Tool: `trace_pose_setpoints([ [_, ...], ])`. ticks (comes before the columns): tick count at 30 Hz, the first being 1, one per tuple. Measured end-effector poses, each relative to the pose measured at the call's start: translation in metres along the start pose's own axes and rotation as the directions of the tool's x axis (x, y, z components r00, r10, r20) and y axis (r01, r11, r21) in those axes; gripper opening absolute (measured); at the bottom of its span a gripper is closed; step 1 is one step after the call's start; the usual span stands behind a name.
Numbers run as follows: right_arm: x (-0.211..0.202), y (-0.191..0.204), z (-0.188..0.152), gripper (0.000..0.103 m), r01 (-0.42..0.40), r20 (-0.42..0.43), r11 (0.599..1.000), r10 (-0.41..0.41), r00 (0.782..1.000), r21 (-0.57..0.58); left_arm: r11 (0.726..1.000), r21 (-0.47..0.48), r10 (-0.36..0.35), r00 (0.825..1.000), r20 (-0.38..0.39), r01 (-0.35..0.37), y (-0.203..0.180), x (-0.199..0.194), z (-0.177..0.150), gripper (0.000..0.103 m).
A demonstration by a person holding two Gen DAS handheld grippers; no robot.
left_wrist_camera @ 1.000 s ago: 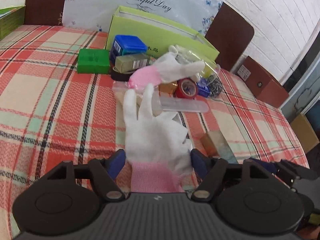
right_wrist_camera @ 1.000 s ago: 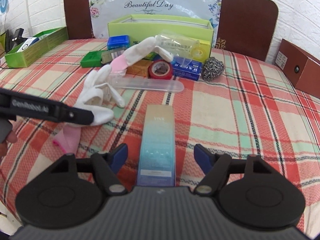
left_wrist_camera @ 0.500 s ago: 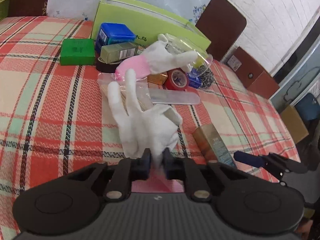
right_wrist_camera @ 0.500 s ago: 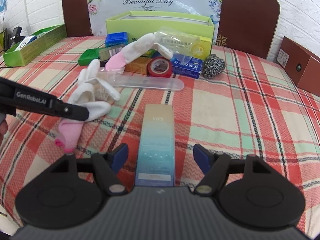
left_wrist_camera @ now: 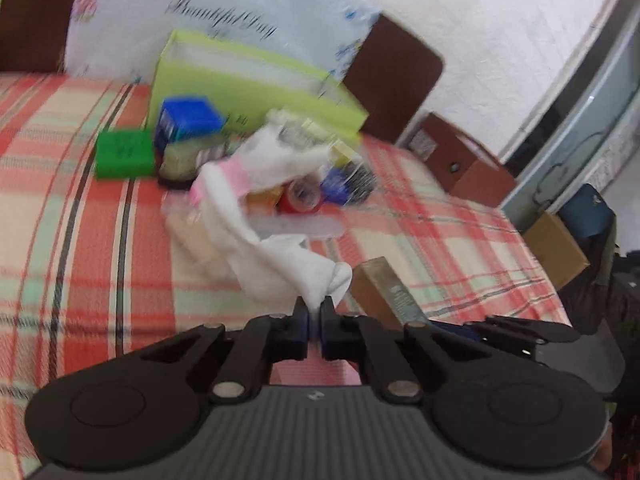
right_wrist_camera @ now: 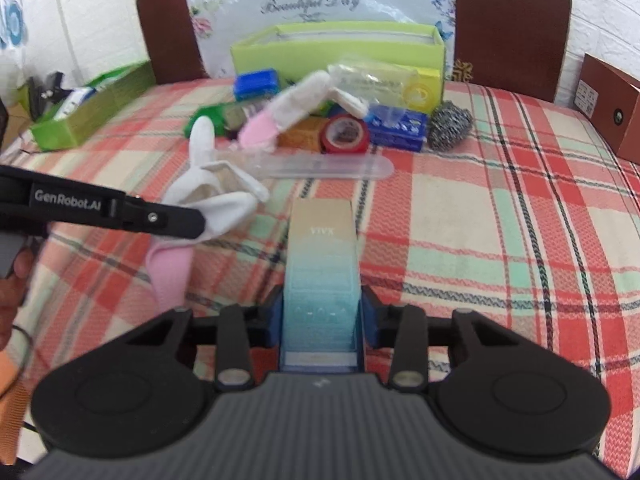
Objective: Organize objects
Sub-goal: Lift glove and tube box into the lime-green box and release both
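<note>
My left gripper (left_wrist_camera: 315,312) is shut on a white glove with a pink cuff (left_wrist_camera: 276,256) and holds it above the plaid tablecloth; it also shows in the right wrist view (right_wrist_camera: 216,200), hanging from the left gripper (right_wrist_camera: 198,220). My right gripper (right_wrist_camera: 322,320) is shut on a tall gold-to-blue gradient box (right_wrist_camera: 322,276), which also shows in the left wrist view (left_wrist_camera: 384,292). A second white and pink glove (right_wrist_camera: 296,108) lies over the pile of small items at the back.
A lime-green open box (right_wrist_camera: 340,48) stands at the back, with a blue box (right_wrist_camera: 256,84), red tape roll (right_wrist_camera: 346,134), steel scourer (right_wrist_camera: 450,126), clear flat case (right_wrist_camera: 320,166) and green box (left_wrist_camera: 124,152) before it. A green tray (right_wrist_camera: 92,108) sits at the left.
My left gripper has lifted the glove off the cloth. My right gripper has closed from open onto the gradient box.
</note>
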State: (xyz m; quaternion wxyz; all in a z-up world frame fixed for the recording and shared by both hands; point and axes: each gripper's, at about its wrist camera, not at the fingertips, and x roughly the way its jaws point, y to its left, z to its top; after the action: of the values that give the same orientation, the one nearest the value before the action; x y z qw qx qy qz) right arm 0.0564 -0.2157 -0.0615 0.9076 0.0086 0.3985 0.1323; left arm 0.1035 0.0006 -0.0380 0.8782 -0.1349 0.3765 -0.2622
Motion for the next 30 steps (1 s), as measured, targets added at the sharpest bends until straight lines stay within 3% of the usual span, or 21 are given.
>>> trace_pose_setpoints([
  [5, -0.033, 0.001, 0.053, 0.038, -0.055, 0.114, 0.998, 0.058, 0.992, -0.031, 0.996, 0.080, -0.054, 0.992, 0.116, 0.044, -0.022, -0.033, 0.056, 0.003],
  [9, -0.042, -0.004, 0.112, 0.038, -0.061, 0.193, 0.996, 0.072, 0.979, -0.061, 0.995, 0.095, -0.040, 0.977, 0.211, 0.021, -0.027, -0.041, 0.113, 0.003],
  [16, -0.002, -0.018, 0.208, 0.038, 0.029, 0.285, 0.995, 0.000, 0.959, -0.098, 1.000, 0.013, -0.005, 0.961, 0.277, 0.002, -0.003, -0.008, 0.202, 0.003],
  [23, 0.084, -0.050, 0.262, 0.038, 0.112, 0.322, 0.988, -0.072, 0.944, -0.109, 0.996, -0.049, 0.084, 0.965, 0.250, -0.074, 0.041, 0.072, 0.245, 0.003],
  [30, 0.171, -0.082, 0.267, 0.038, 0.117, 0.237, 0.987, -0.088, 0.967, -0.110, 0.992, -0.056, 0.118, 0.980, 0.159, -0.110, 0.078, 0.147, 0.245, 0.003],
])
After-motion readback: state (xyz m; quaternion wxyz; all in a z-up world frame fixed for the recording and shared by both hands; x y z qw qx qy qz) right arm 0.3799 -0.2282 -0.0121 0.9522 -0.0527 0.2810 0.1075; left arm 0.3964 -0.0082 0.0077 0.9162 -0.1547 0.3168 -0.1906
